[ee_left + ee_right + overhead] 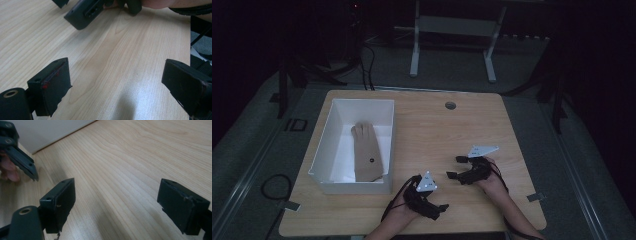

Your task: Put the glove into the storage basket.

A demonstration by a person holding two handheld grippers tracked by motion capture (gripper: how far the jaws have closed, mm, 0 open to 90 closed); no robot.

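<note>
Both tongs, left tongs (439, 208) and right tongs (455, 167), are gaping empty as I'm resting them on the worktop (447, 135); the glove (367, 152) is already lying inside the white box (324, 145), so little seems left.

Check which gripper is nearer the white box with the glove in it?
Left. The left gripper rests just right of the white box, by its near right corner. The right gripper sits farther right, mid-table. Both are open and empty.

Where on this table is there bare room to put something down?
The bare stretch of table between the white box and the right edge, up to the small round hole, is free. The near edge is crowded by the left gripper and right gripper. The glove fills the box's middle.
</note>
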